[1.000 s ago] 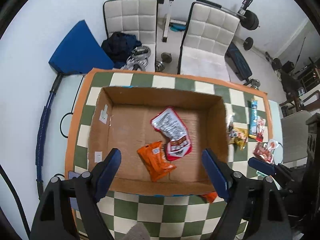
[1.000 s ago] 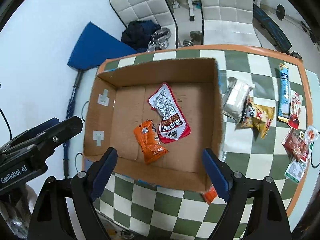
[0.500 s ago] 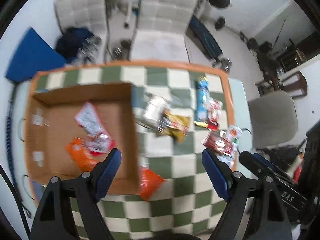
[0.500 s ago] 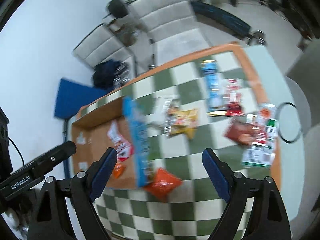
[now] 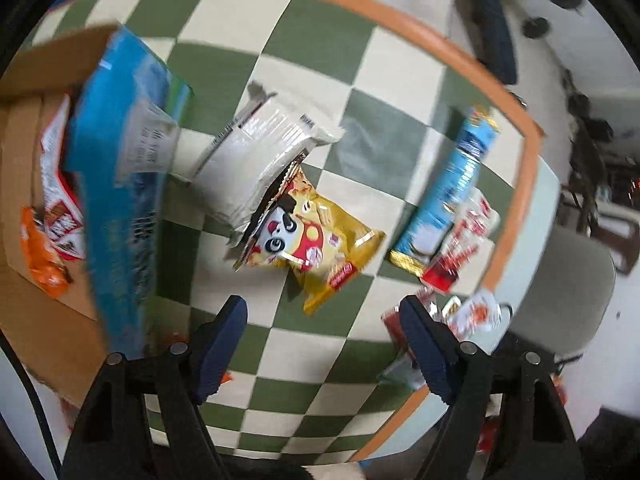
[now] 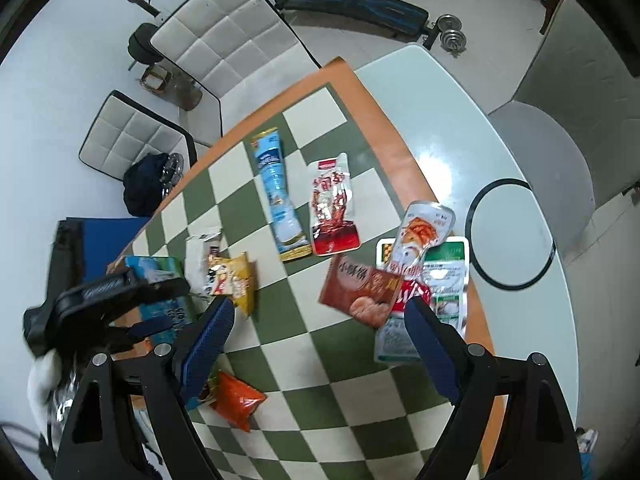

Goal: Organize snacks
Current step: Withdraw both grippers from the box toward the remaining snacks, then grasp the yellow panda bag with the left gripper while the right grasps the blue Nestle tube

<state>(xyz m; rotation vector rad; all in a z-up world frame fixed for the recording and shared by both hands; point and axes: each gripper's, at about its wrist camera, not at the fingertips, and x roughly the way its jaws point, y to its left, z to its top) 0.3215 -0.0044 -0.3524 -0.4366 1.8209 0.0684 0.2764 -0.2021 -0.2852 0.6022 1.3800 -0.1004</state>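
Observation:
My left gripper (image 5: 324,344) is open and empty above the checkered table (image 5: 352,360), just short of a yellow snack bag (image 5: 316,236) that lies beside a white packet (image 5: 260,148). The cardboard box (image 5: 24,152) at the left holds an orange bag (image 5: 40,248) and a red-white bag (image 5: 60,196). My right gripper (image 6: 320,340) is open and empty above the table, near a brown-red packet (image 6: 360,288) and a pile of packets (image 6: 428,272). The left gripper also shows in the right wrist view (image 6: 116,300).
A long blue packet (image 6: 276,196) and a red-white packet (image 6: 332,208) lie mid-table. An orange bag (image 6: 236,400) lies at the box's near corner. White padded chairs (image 6: 236,44) and gym gear stand behind; a grey chair (image 6: 560,92) stands at the right.
Both grippers have swung right, away from the box and over the loose snacks. The left gripper has also come down closer to the table. Both stay open.

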